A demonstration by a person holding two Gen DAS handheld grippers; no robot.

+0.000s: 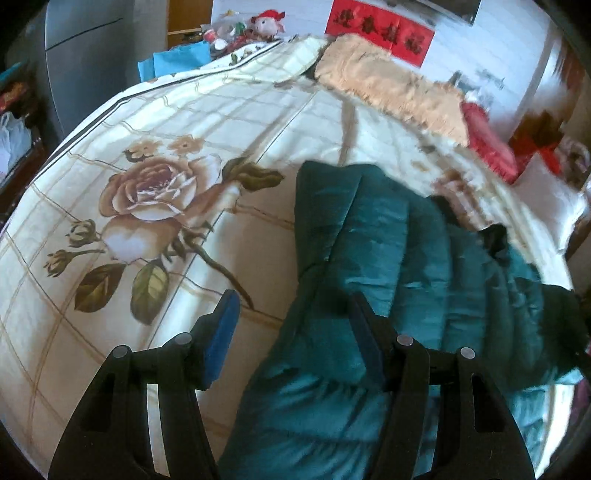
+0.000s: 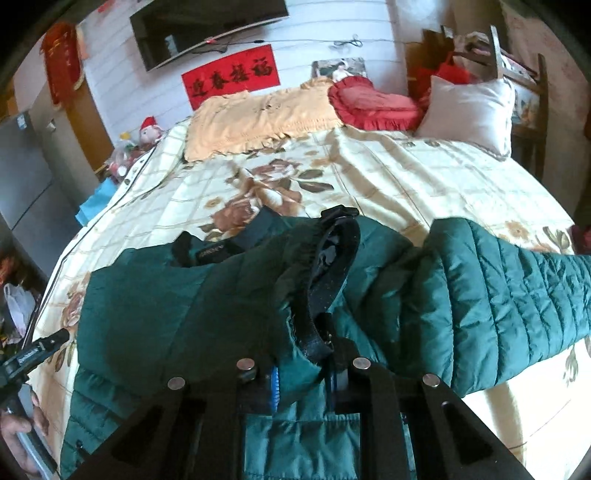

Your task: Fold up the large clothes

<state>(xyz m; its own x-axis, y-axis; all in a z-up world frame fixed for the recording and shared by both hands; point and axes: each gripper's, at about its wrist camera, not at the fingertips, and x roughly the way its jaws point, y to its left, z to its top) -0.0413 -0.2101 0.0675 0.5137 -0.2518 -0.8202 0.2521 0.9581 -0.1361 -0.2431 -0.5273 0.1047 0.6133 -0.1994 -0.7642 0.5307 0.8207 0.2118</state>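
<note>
— How many garments on the bed (image 2: pixel 424 177)?

— One: a teal quilted jacket (image 2: pixel 155 306), spread across the floral cover. Beyond it I count three pillows (image 2: pixel 373 101) and a peach blanket (image 2: pixel 258 118).

— Your grippers?

— My right gripper (image 2: pixel 304 376) is clenched on a dark-lined cuff (image 2: pixel 317 280) of the jacket, fabric pinched between its pads. My left gripper (image 1: pixel 291 325) stands released; one finger (image 1: pixel 364 332) lies over the jacket, the other over bare cover.

— Containers?

— None I can make out.

Floral bedspread (image 2: pixel 388 177), red cushion (image 2: pixel 369 105), white pillow (image 2: pixel 465 110), wall television (image 2: pixel 199 29)
</note>
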